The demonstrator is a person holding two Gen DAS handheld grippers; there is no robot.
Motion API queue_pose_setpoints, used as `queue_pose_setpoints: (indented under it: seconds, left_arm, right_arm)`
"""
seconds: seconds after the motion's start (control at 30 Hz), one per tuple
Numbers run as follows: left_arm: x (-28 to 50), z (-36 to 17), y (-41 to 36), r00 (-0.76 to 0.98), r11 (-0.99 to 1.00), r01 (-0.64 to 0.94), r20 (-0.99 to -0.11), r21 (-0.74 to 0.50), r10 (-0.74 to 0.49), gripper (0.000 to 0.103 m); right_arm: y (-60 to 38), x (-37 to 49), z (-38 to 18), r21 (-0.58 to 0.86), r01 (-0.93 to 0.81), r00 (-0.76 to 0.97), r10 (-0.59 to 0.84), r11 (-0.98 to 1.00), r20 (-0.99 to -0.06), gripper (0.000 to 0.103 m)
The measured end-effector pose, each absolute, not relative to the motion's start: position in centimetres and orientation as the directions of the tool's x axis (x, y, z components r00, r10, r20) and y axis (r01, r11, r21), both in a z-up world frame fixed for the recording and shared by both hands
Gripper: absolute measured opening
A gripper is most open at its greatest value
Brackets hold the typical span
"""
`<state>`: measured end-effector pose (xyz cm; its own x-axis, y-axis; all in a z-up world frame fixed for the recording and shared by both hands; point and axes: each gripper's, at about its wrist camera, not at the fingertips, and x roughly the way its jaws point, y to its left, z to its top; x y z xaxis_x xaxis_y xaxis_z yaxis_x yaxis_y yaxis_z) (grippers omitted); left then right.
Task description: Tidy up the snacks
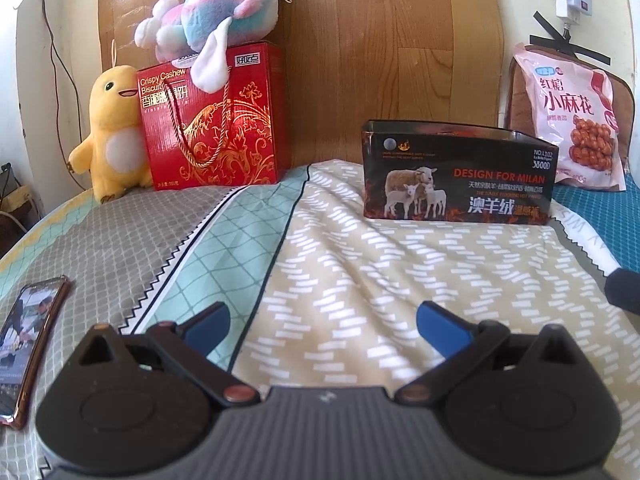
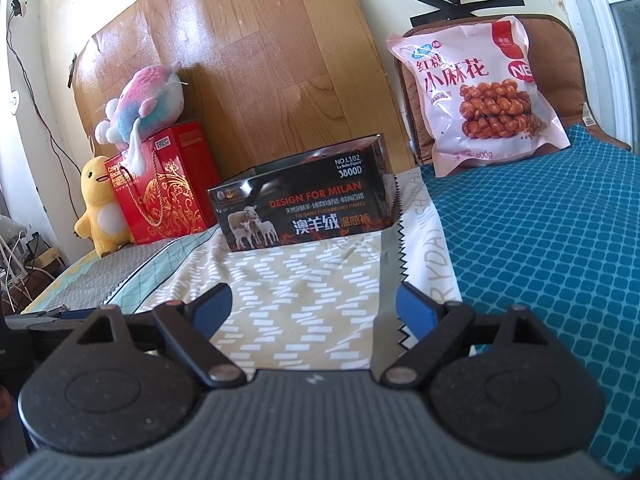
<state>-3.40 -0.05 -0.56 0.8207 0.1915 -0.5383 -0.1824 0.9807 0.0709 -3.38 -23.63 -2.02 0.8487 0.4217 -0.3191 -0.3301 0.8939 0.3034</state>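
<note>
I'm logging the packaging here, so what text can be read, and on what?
"Crispy Cashew Biscuit": red gift box.
"DESIGN FOR MILAN", "NO.L102", "3800D", "澳羊绒": open black box.
"小麻花", "400g": pink snack bag.
The black box's small lines and the letters on the bedsheet are too small or cut off to read.

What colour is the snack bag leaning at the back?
Pink snack bag, with brown twists pictured; clearest in the right wrist view.
</note>
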Motion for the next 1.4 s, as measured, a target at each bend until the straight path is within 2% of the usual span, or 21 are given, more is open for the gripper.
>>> queue_pose_setpoints:
  seconds: [1.4]
  left_arm:
    - [-3.33,-0.68,0.02,0.815,0.98,-0.185,-0.545,0.077,0.197,0.103]
  right_arm:
    - [-23.9,-3.4,-1.89,0.311,-0.326,0.852,0.42,0.893,-0.313,0.092]
